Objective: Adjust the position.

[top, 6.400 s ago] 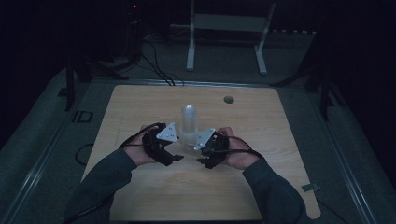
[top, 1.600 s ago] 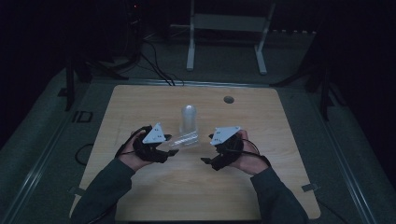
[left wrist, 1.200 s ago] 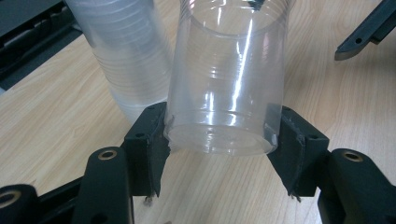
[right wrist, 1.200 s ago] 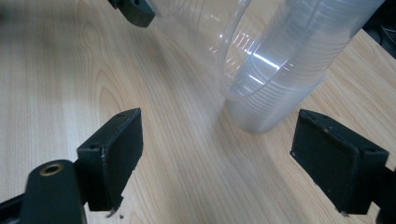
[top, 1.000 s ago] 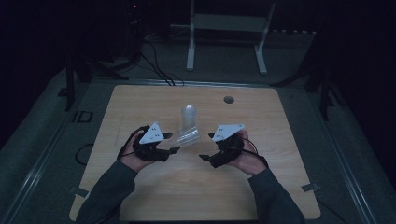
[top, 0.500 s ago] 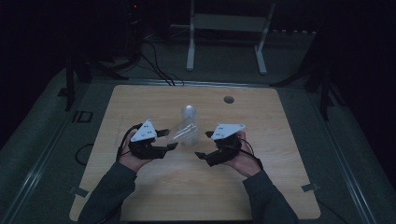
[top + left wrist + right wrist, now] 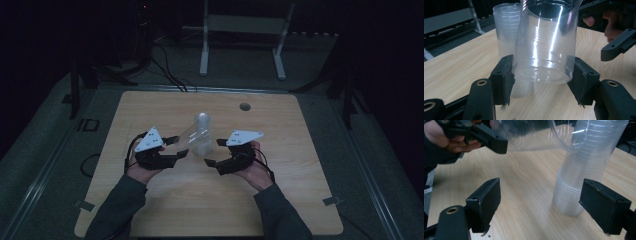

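Clear cup (image 7: 545,42) tilted, clamped in left gripper (image 7: 176,148) fingers; right gripper (image 7: 216,152) fingers apart, empty.

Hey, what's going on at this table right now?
A person holds a gripper in each hand at a wooden table. The left gripper is shut on a single clear plastic cup, held tilted on its side above the tabletop. A stack of clear cups stands upright beside it. The right gripper is open and holds nothing, pointing toward the stack's base.
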The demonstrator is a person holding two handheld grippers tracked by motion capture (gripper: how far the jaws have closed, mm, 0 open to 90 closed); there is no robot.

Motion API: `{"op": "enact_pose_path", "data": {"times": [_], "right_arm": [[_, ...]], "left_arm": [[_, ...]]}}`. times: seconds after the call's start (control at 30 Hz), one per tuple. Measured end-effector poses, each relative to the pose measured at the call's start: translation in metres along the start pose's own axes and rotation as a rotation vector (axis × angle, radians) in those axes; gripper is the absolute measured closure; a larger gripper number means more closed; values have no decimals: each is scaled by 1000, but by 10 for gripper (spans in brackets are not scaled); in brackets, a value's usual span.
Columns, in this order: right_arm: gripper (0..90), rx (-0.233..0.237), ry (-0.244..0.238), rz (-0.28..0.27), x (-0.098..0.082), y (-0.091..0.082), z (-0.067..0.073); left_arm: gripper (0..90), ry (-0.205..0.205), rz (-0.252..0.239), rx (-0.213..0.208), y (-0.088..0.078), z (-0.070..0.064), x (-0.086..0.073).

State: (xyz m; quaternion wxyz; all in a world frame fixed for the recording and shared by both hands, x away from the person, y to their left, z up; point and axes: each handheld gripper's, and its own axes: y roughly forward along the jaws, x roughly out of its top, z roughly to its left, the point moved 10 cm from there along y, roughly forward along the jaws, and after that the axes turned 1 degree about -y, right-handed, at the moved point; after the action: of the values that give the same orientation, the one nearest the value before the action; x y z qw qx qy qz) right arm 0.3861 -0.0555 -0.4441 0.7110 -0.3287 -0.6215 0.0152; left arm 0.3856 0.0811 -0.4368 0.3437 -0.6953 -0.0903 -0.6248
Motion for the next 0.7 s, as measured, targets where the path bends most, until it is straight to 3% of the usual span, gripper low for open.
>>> {"op": "enact_pose_path", "data": {"times": [0.5, 0.7], "right_arm": [[167, 62, 81, -93, 16, 5, 6], [167, 106, 139, -135, 22, 6, 7]], "left_arm": [[416, -2, -65, -5, -3, -4, 8], [416, -9, -88, 6, -5, -3, 10]]}}
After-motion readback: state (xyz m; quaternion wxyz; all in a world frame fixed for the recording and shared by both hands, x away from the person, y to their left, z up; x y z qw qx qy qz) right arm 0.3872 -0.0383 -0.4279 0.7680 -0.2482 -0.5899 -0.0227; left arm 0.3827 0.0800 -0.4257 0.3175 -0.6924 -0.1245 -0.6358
